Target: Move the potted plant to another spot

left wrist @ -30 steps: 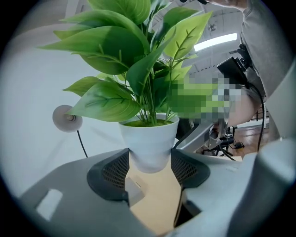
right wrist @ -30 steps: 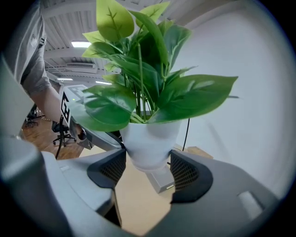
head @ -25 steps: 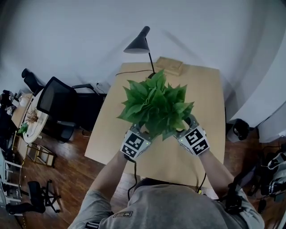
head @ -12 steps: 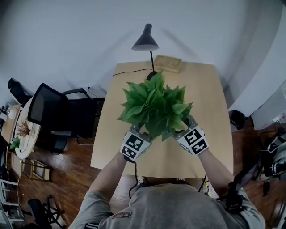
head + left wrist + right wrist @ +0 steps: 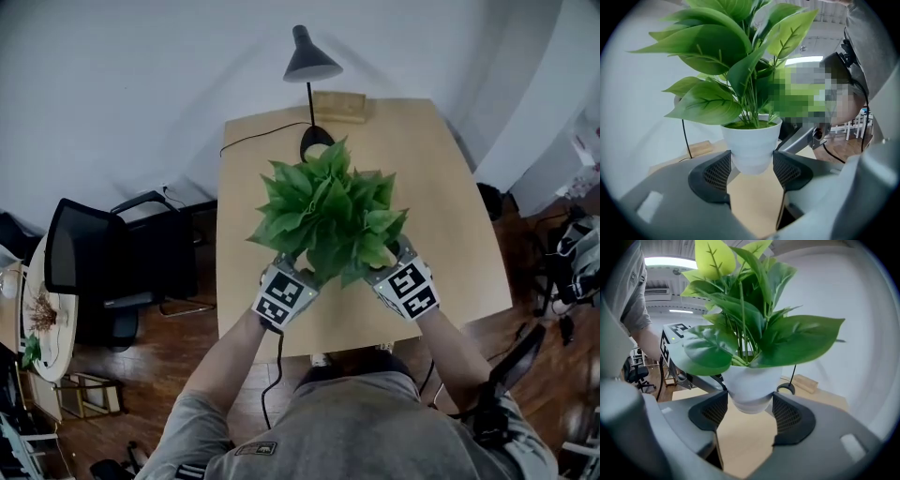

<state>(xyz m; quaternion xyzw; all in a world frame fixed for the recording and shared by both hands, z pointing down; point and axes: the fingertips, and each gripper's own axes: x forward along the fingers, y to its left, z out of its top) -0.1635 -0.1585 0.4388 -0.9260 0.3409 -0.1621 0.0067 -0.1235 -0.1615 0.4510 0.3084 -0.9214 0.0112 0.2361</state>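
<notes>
Lifted potted plant [image 5: 328, 220] above the table [image 5: 450, 216]
The left gripper [image 5: 751, 166] and right gripper [image 5: 749, 406] clamp its pot [image 5: 751, 145] from opposite sides for balance.

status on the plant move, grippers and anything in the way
Left gripper and right gripper both clamped on the potted plant, at its white pot. Plant held above the table. Desk lamp just beyond the leaves, wooden block behind it.
</notes>
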